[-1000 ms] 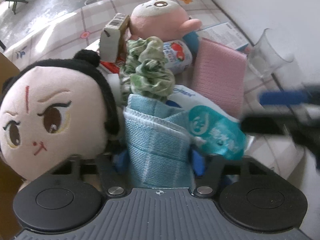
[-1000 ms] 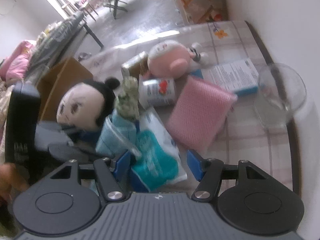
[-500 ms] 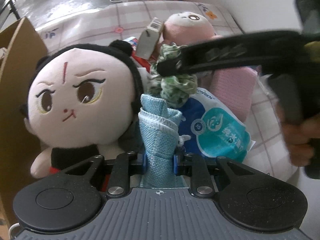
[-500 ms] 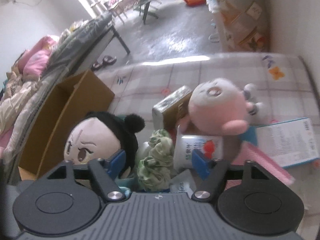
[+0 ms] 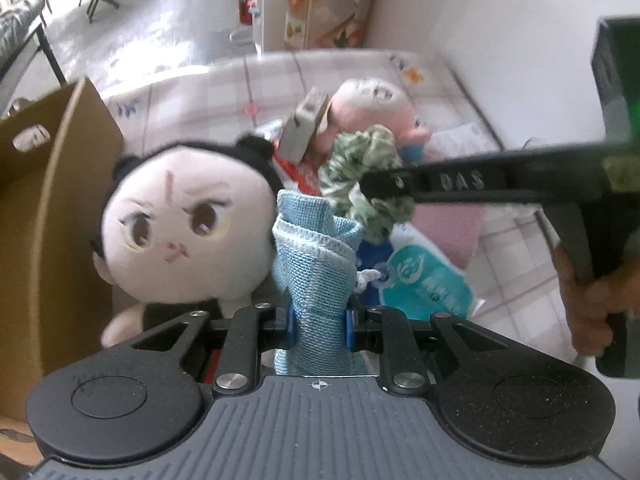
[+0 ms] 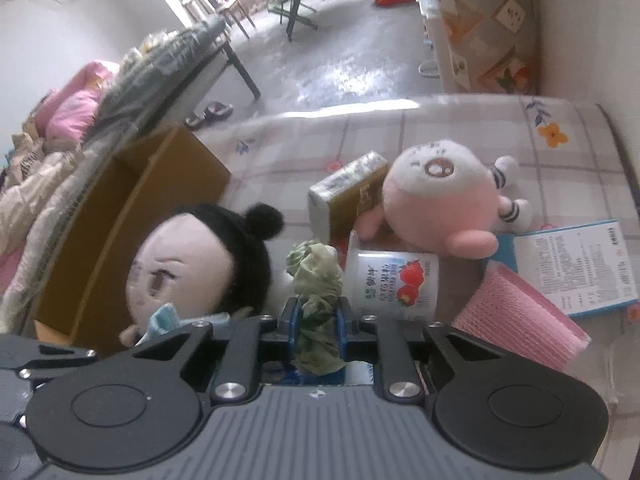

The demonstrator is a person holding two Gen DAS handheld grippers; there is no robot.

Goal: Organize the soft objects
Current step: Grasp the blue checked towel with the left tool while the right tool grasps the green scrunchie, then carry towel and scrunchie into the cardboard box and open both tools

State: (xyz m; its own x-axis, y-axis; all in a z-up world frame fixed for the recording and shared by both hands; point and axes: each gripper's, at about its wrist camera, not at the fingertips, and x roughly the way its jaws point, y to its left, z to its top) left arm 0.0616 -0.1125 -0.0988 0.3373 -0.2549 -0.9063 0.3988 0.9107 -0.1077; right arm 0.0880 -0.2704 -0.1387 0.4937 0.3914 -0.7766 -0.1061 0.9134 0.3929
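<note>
Both claws are pinching soft things: the left gripper (image 5: pixel 318 327) has its blue pads pressed into a light blue cloth (image 5: pixel 314 264), which stands bunched upright between them, and the right gripper (image 6: pixel 318 326) is clamped on a green scrunchie (image 6: pixel 316 280), whose ruffles rise above its fingers. From the left wrist view the right tool reaches in from the side, its black fingers (image 5: pixel 384 186) closed over that same scrunchie (image 5: pixel 360 160). A cardboard box (image 5: pixel 44 216) stands open at the left edge of the checked tablecloth (image 6: pixel 440 128). Beside the box lies a black-haired doll (image 5: pixel 180 224) with a frowning stitched face, touching the blue cloth. Farther back sits a pink plush (image 6: pixel 436 200), leaning against a gold carton (image 6: pixel 348 196). A pink cloth (image 6: pixel 516 312) lies folded to the right, partly over a blue-edged booklet (image 6: pixel 576 264). A strawberry yoghurt cup (image 6: pixel 396 284) lies on its side just beside the scrunchie, and a teal wipes packet (image 5: pixel 428 284) lies under the blue cloth's right side.
</note>
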